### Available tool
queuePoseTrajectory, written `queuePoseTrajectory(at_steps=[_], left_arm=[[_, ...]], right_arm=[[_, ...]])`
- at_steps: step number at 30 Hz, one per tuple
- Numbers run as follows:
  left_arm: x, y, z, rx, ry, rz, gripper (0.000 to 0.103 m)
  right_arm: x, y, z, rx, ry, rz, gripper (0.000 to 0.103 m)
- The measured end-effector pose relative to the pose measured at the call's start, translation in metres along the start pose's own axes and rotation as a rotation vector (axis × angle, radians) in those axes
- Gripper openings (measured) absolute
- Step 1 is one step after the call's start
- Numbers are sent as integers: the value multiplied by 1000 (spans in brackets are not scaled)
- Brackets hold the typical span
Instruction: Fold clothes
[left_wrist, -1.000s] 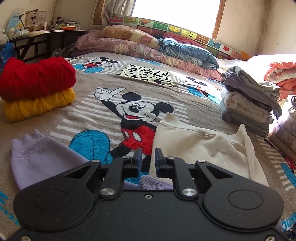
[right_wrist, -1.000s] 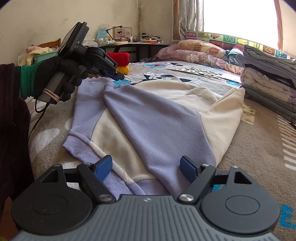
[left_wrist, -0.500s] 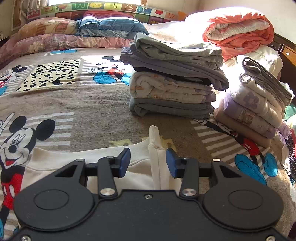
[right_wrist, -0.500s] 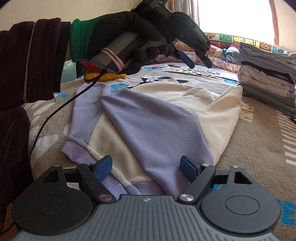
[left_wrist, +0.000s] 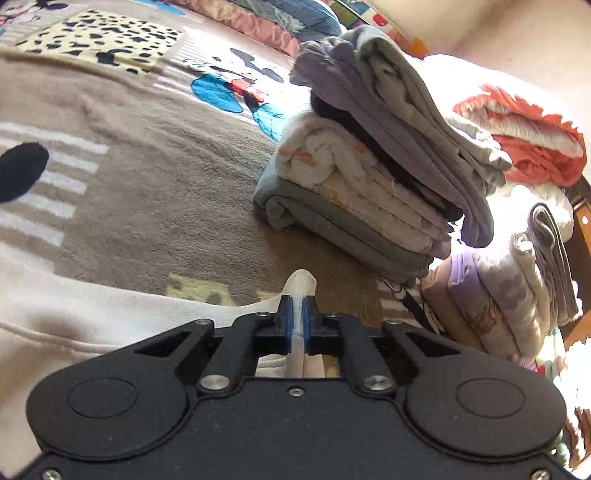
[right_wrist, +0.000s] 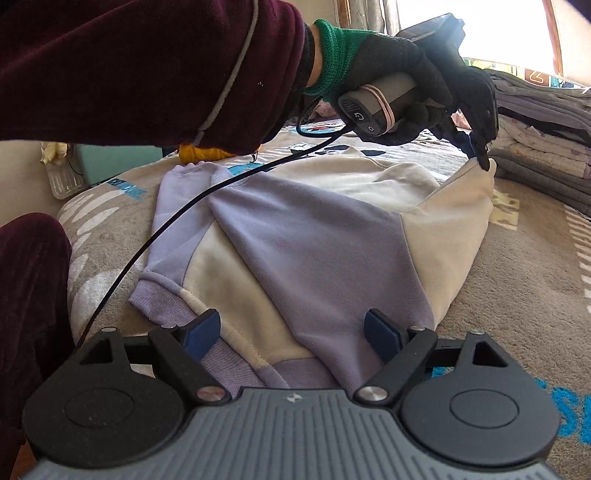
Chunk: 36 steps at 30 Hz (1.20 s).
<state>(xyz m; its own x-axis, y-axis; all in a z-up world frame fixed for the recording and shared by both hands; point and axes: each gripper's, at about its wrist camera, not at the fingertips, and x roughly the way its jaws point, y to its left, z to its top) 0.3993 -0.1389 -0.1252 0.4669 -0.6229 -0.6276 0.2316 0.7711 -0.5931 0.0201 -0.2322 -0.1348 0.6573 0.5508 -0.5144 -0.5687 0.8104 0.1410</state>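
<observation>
- The sweatshirt (right_wrist: 321, 251), cream with lilac sleeves, lies flat on the bed (right_wrist: 517, 258), on a cartoon-print blanket, its sleeves folded in across the body.
- The left hand-held gripper (left_wrist: 297, 314) has its blue pads clamped tight on a cream corner of the sweatshirt, and a small nub of fabric pokes out beyond the tips.
- From the right wrist view that same left hand-held gripper (right_wrist: 480, 155) sits at the garment's far right corner, held by a black-gloved hand (right_wrist: 406, 74) with a green cuff and a dark maroon sleeve (right_wrist: 147, 66).
- A black cable (right_wrist: 192, 206) runs from its handle down across the lilac fabric.
- The right hand-held gripper (right_wrist: 291, 332) stands wide over the near hem, its jaws opening; the lilac cloth lies between the pads but neither presses on it.
- A stack of folded clothes (left_wrist: 369, 166), grey and pale, stands on the bed just beyond the pinched corner.
- A second folded pile (left_wrist: 517, 288) sits to the right of it, and an orange quilt (left_wrist: 524, 136) is further off.
</observation>
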Motion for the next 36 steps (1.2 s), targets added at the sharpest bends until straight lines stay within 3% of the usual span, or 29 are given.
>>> queuePoseTrajectory(at_steps=[3,6,9,14,17,24,28,31,32,33,36], left_arm=[[4,28,-7,-153,-7,-39,3],[0,41,-10,-215,-35,-38,3],[2,31,-11,-129,-41,3,3],[14,-10,-18,227,-33,225,8],[12,-29,-22,358,-38,295,8],[-17,-65,-26,470,-113,258,10],[-12,-77,-34,502,-64,211,10],[20,-57,-41,445,35,260,10],[29,-50,-46,456,45,259,10],[29,-49,-51,498,5,241,11],[18,-48,-42,425,14,222,11]], right_arm=[[1,-1,0,2,5,7,88],[1,1,0,-2,8,8,88],[1,0,0,-2,10,9,89],[1,-1,1,-6,13,10,89],[1,0,1,-9,14,7,90],[3,3,0,-19,15,0,90],[3,3,0,-20,15,-2,90],[3,3,0,-19,16,0,90],[3,2,0,-19,16,2,90],[3,2,0,-19,17,4,91],[4,2,0,-19,20,9,92]])
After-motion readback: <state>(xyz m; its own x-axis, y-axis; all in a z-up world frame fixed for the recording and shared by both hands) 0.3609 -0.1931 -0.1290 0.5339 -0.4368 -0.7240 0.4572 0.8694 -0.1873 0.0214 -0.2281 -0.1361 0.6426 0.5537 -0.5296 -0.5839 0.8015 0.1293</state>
